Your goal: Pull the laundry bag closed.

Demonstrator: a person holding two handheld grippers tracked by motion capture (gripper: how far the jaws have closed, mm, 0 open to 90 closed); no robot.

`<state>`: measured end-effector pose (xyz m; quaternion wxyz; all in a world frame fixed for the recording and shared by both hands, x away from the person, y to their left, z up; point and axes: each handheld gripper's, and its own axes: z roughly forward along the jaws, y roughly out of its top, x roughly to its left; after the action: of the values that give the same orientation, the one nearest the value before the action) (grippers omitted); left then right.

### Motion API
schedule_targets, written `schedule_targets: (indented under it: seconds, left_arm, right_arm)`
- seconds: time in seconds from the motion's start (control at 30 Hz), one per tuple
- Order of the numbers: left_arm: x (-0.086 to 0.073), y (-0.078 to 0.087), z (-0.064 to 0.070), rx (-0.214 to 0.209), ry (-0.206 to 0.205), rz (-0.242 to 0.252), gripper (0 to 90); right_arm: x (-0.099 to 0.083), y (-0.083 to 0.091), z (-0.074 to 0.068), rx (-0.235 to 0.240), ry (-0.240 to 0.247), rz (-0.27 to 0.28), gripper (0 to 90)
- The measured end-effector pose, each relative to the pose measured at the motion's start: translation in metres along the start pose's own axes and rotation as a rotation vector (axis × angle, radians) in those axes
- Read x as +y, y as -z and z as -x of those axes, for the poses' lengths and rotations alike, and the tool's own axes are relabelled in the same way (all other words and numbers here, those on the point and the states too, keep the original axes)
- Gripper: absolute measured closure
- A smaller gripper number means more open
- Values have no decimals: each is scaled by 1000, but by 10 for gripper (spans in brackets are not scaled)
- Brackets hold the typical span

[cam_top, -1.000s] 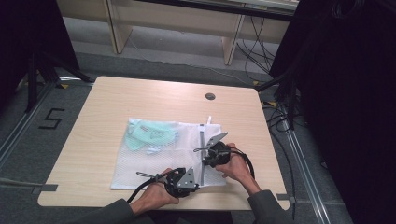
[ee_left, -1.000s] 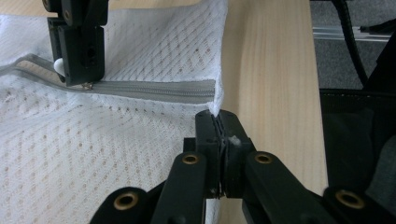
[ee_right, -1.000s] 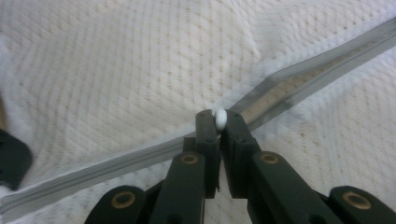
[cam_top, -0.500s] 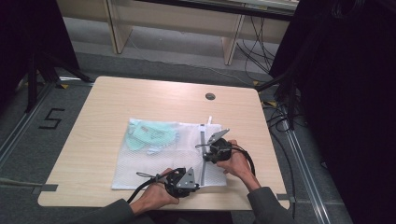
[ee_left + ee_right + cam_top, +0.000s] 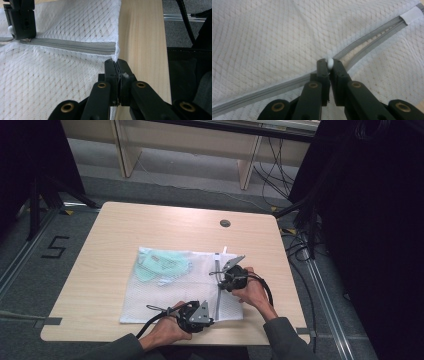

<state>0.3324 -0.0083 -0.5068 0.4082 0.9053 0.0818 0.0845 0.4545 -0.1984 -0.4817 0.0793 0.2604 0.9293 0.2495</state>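
You had the white mesh laundry bag (image 5: 170,292) lying flat on the near half of the table (image 5: 120,225). Your left gripper (image 5: 117,65) was clamped on the bag's near right corner, beside the zipper's (image 5: 72,46) end. Your right gripper (image 5: 329,65) pinched the white zipper pull (image 5: 329,63), farther along the zipper.

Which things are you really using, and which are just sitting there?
In use:
mesh bag
zip
white zip pull, pinched by right gripper
left gripper, pinching the bag's corner

Just there:
green cloth inside the bag
table
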Motion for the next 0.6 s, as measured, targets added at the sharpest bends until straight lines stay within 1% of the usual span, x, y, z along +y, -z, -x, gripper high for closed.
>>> schedule_targets:
  seconds: [0.07, 0.1, 0.13, 0.17, 0.23, 0.27, 0.3, 0.33, 0.37, 0.4, 0.43, 0.53, 0.57, 0.6]
  left_arm:
    - [0, -1, 2, -2, 4, 7, 879]
    - [0, 1, 0, -11, -40, -31, 879]
    - [0, -1, 2, -3, -17, -2, 879]
    - [0, -1, 2, -4, -15, -1, 879]
    - [0, -1, 2, -6, -3, 4, 879]
    - [0, -1, 3, -8, 2, 4, 879]
    - [0, -1, 3, -8, 2, 4, 879]
    - [0, -1, 3, -8, 1, 3, 879]
    - [0, -1, 3, -7, 0, 3, 879]
    - [0, -1, 4, -10, -3, 2, 879]
    - [0, -1, 4, -18, -6, -2, 879]
    - [1, -2, 6, -19, -11, -4, 879]
    - [0, -2, 6, -17, -8, -2, 879]
    - [0, -2, 5, -20, -4, -2, 879]
  right_arm:
    - [0, 1, 3, -5, 23, -5, 866]
    - [0, 0, 2, -2, -2, -4, 866]
    - [0, 0, 3, 0, 0, -1, 866]
    - [0, 0, 4, -8, 1, -2, 866]
    - [0, -1, 4, -8, 0, -5, 866]
    - [1, -1, 5, -2, 8, -1, 866]
    - [1, -1, 5, 1, 5, -5, 866]
    - [1, 0, 5, -16, -19, -22, 866]
    - [1, -1, 7, -4, 0, -11, 866]
    - [1, -2, 8, -6, 12, -3, 866]
    - [1, -2, 8, -9, -1, -11, 866]
    - [1, -3, 12, -9, 6, -14, 866]
    - [1, -4, 12, -1, -8, -8, 866]
    - [2, -5, 13, -8, 1, -7, 866]
